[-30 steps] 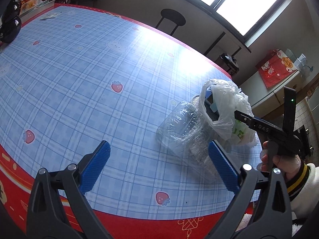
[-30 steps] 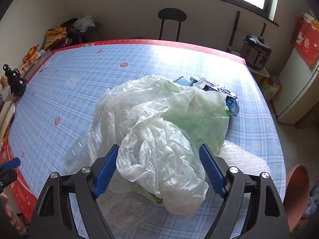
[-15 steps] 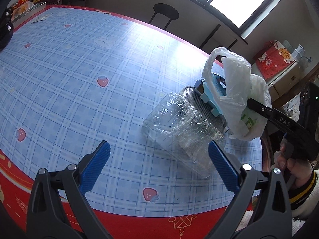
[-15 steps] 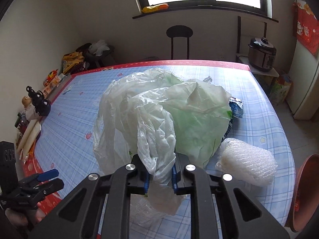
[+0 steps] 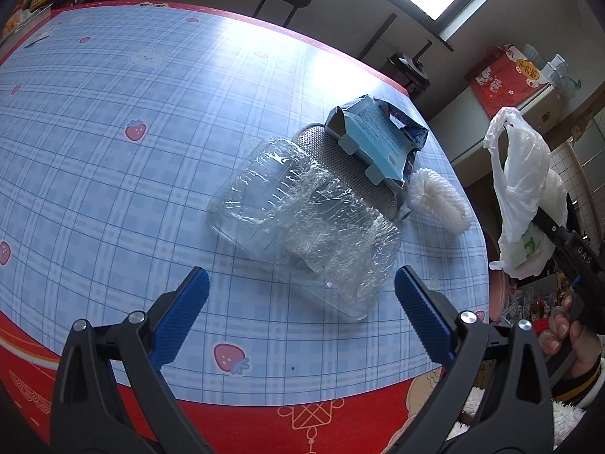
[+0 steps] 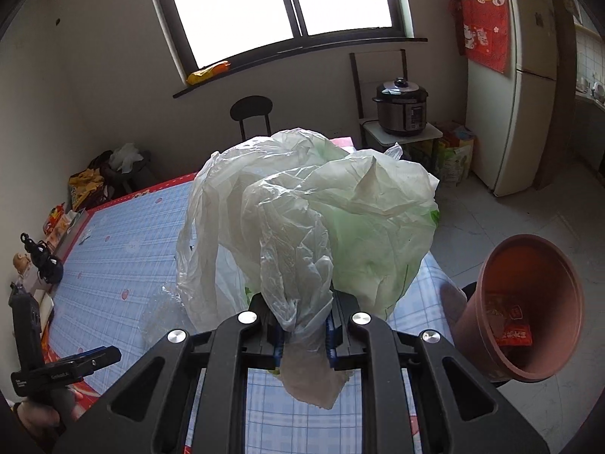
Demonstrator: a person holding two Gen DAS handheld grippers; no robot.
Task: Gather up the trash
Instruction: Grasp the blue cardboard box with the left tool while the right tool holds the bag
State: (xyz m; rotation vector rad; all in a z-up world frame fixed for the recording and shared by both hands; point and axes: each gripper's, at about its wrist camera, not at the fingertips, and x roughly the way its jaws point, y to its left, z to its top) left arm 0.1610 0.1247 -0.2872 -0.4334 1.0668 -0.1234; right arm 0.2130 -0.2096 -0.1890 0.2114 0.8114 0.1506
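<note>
Now the right gripper (image 6: pixel 303 335) is clamped on a bunched fold of the white plastic bag (image 6: pixel 314 223), jaws nearly closed with only the film between them. A second ago those jaws stood wide around the bag as it lay on the table (image 5: pixel 113 121); half a second ago they had closed and the bag was starting to rise. It now hangs clear of the table, off the near right corner as seen from the left wrist view, bag (image 5: pixel 523 189) trailing up from the fingers.

With the bag lifted, what it covered is exposed: a crushed clear bottle (image 5: pixel 302 223), a torn blue carton (image 5: pixel 378 138) lying on a grey mesh piece (image 5: pixel 340 155), and a white foam net (image 5: pixel 438 200) just beside the carton near the table edge.

Left gripper (image 5: pixel 301 316): wide open, empty, hovering above the near edge with the bottle just ahead of its fingers. It has held this spread across all three samples while drifting closer to the bottle.

A brown bin (image 6: pixel 529 302) stands off the right edge of the table, some red wrappers already inside.

Judgement: first item secured; next is carrying the bag to the bin. Bag is light and floppy, may snag on the rim. Four items remain on the table.
</note>
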